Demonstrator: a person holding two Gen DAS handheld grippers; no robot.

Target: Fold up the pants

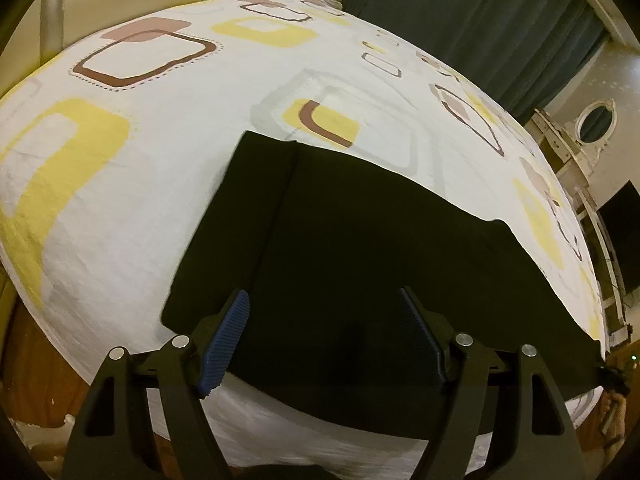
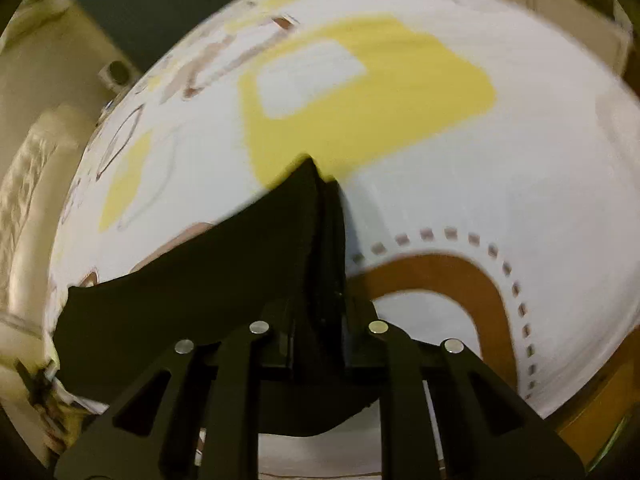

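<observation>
Black pants (image 1: 352, 240) lie flat on a bed with a white sheet (image 1: 160, 168) printed with yellow and brown squares. They stretch from near my left gripper off to the right. My left gripper (image 1: 326, 340) is open, its blue pads (image 1: 224, 344) spread just above the near end of the pants, holding nothing. In the right wrist view my right gripper (image 2: 324, 200) is shut on a raised corner of the pants (image 2: 200, 300), lifted off the sheet (image 2: 480, 160). The view is blurred.
Dark curtains (image 1: 480, 20) hang behind the bed. White furniture with an oval mirror (image 1: 596, 120) and a dark screen (image 1: 624, 232) stand to the right. The bed's padded edge (image 2: 28, 200) shows at the left in the right wrist view.
</observation>
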